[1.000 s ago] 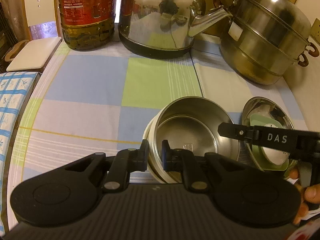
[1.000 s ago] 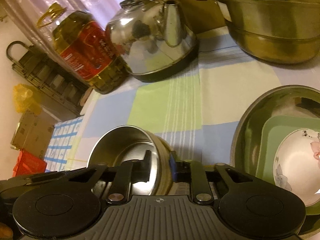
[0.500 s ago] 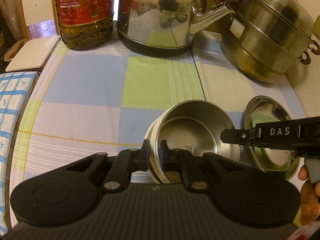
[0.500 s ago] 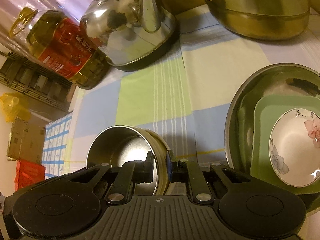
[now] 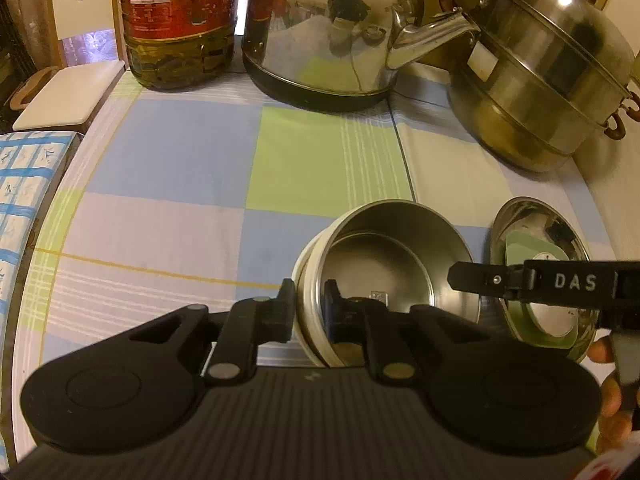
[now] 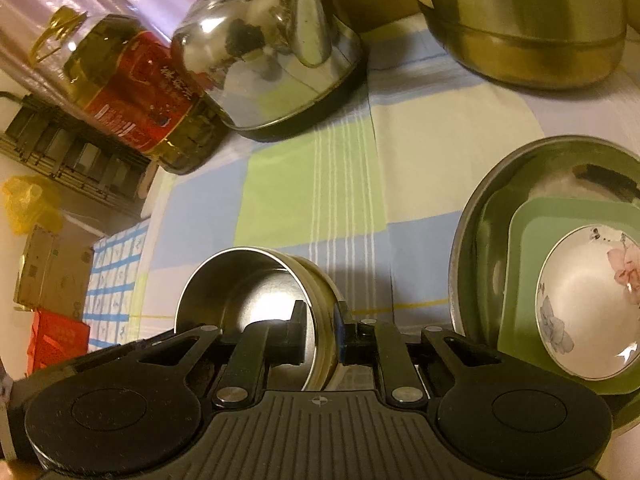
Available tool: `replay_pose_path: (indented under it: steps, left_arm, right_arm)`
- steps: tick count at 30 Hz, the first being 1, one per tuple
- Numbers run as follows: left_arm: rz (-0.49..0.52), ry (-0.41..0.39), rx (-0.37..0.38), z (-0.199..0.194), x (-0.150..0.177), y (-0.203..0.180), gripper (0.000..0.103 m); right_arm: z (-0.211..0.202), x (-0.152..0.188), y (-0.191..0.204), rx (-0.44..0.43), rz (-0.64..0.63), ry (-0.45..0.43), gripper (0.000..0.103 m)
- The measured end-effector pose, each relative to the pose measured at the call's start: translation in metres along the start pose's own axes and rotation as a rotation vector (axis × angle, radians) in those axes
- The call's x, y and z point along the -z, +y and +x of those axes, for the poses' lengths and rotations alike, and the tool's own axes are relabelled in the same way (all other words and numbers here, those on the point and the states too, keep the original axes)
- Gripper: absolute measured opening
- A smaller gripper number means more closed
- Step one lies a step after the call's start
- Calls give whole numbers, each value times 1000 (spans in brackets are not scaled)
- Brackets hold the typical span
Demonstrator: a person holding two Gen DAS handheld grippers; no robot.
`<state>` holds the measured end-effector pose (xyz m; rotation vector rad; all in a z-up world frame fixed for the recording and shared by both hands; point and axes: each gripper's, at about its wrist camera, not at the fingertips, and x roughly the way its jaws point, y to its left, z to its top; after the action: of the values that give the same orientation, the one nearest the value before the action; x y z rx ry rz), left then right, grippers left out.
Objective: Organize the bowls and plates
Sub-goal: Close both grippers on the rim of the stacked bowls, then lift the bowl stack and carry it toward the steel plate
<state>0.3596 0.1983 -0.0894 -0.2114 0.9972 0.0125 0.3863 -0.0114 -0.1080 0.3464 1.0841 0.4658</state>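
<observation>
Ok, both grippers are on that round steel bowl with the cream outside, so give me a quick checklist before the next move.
1. Rim of the cream-sided round steel bowl between the left gripper fingers: ok.
2. Same rim between the right gripper fingers: ok.
3. Firm hold: not ok, both sets of jaws are opening.
4. Bowl flat on the checked tablecloth: cannot tell; it looks tilted.
5. Large steel basin stacked neatly: ok, the green square plate carries the white floral bowl.
6. Shiny steel kettle clear of the bowl: ok.
</observation>
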Motion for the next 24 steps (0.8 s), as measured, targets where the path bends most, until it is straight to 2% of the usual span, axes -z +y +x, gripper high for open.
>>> replay_pose_path:
  steps: [1,2,8,24]
  left_arm:
    - [-5,1,1,0,1,1,16]
    - [-10,2,4,-1,2,1,18]
    - [-28,18,14,4,7,3,22]
    - [-45,31,25,16,7,6,22]
  right_arm:
    - [-1,2,0,3,-4,-13,36]
    - [-2,4,-2,2,-4,-25,41]
    - [8,10,-7,-14,19,-14,41]
    - [26,14,-4,17,12,-11,41]
